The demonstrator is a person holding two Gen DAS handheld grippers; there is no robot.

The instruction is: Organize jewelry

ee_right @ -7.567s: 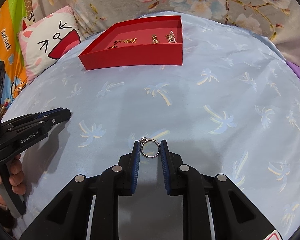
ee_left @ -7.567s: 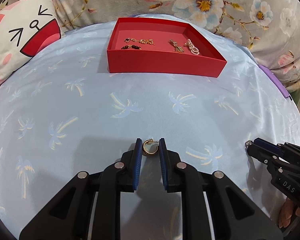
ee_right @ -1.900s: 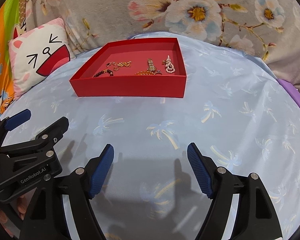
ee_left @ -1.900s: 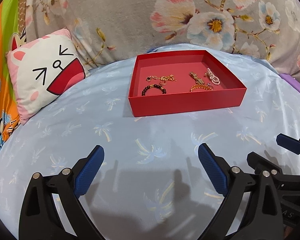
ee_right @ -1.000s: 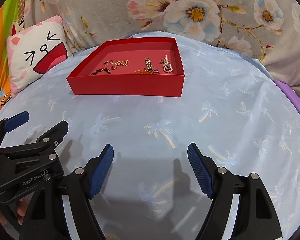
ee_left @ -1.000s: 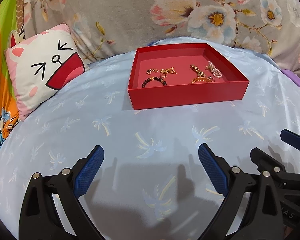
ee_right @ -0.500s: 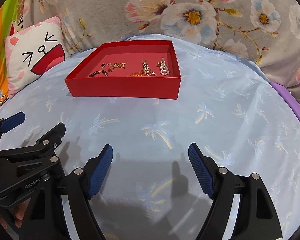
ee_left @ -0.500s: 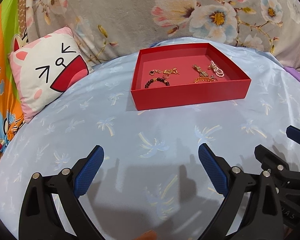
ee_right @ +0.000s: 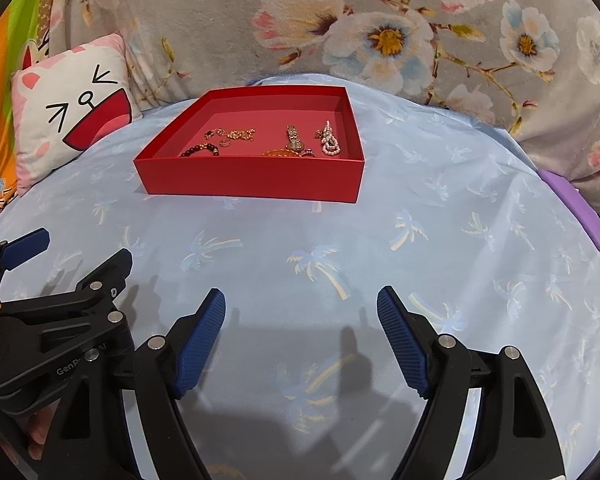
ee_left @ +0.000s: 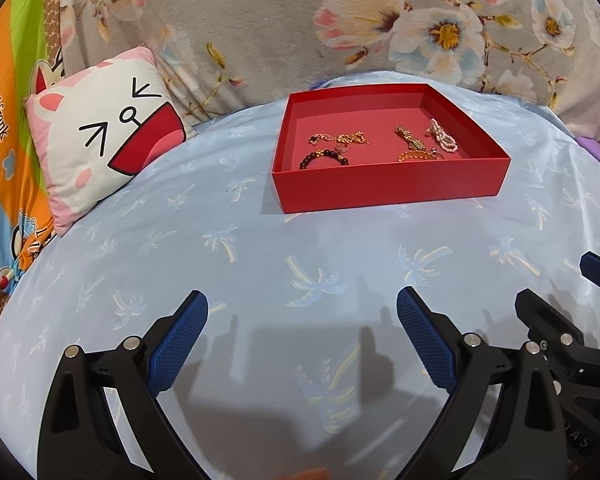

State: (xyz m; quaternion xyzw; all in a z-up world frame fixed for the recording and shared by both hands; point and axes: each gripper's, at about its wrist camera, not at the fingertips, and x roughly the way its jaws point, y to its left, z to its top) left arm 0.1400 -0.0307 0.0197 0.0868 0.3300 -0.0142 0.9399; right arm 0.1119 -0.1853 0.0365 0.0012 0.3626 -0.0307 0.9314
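A red tray (ee_left: 388,186) (ee_right: 252,182) sits on the pale blue cloth, well beyond both grippers. Inside lie several pieces: a dark bead bracelet (ee_left: 324,157) (ee_right: 200,149), a gold chain (ee_left: 340,138) (ee_right: 232,134), a gold watch band (ee_left: 409,137) (ee_right: 294,138), a pearl piece (ee_left: 442,140) (ee_right: 330,144) and a gold hoop (ee_left: 414,156) by the near wall. My left gripper (ee_left: 302,306) stands open and empty above the cloth. To its right, my right gripper (ee_right: 301,299) stands open and empty too. Each gripper shows at the edge of the other's view.
A white and pink cartoon cushion (ee_left: 104,148) (ee_right: 66,120) lies left of the tray. A grey floral blanket (ee_left: 380,20) rises behind it. A purple edge (ee_right: 576,208) shows at the far right. A hand (ee_right: 36,432) holds the left gripper's handle.
Earlier each gripper closed on a ring lying on the cloth; now both stand open and empty, drawn back from the tray. Over the last second nothing moved beyond slight view shifts.
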